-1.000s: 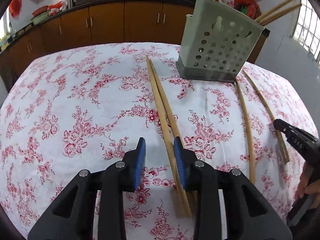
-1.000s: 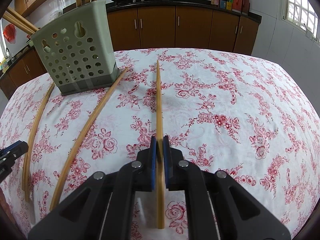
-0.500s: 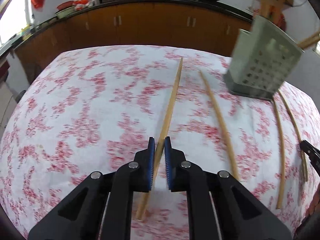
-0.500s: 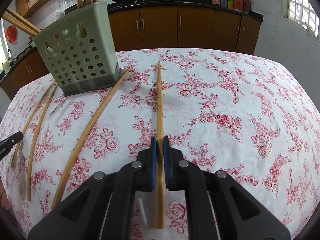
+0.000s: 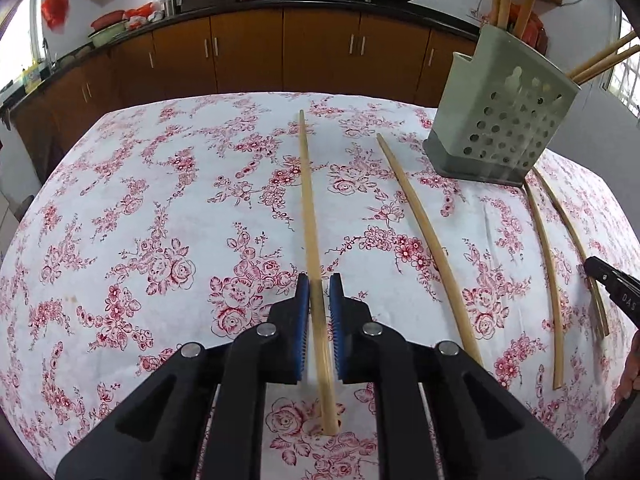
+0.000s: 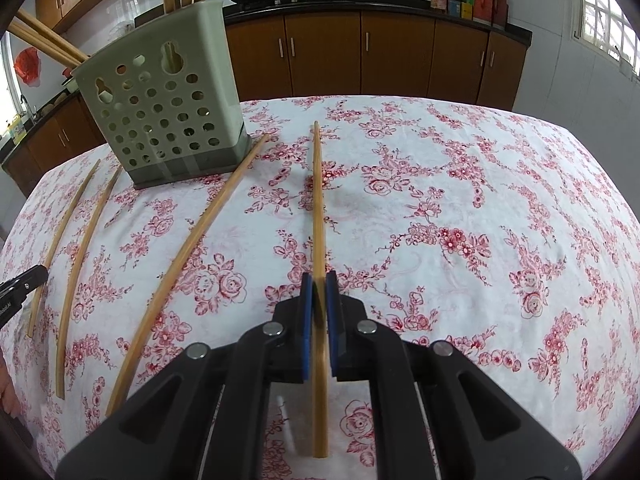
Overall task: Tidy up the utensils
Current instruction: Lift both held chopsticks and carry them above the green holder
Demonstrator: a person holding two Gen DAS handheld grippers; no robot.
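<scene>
My left gripper [image 5: 319, 280] is shut on a long bamboo chopstick [image 5: 307, 200] that points away over the floral tablecloth. My right gripper [image 6: 319, 280] is shut on another bamboo chopstick [image 6: 318, 200] in the same way. A green perforated utensil holder [image 5: 500, 116] stands at the far right in the left wrist view, and it shows at the far left in the right wrist view [image 6: 164, 100]; several chopsticks stick out of its top. Loose chopsticks [image 5: 428, 240] lie on the cloth beside the holder, and they show in the right wrist view [image 6: 184, 256] too.
The table [image 5: 140, 200] carries a white cloth with red roses. Two curved chopsticks [image 5: 548, 272] lie right of the holder. The other gripper's tip [image 5: 612, 284] shows at the right edge. Brown kitchen cabinets [image 5: 248, 52] and woks stand behind the table.
My left gripper closed on one chopstick of a pair and swung it left, apart from the other. My right gripper kept hold of its chopstick and barely moved.
</scene>
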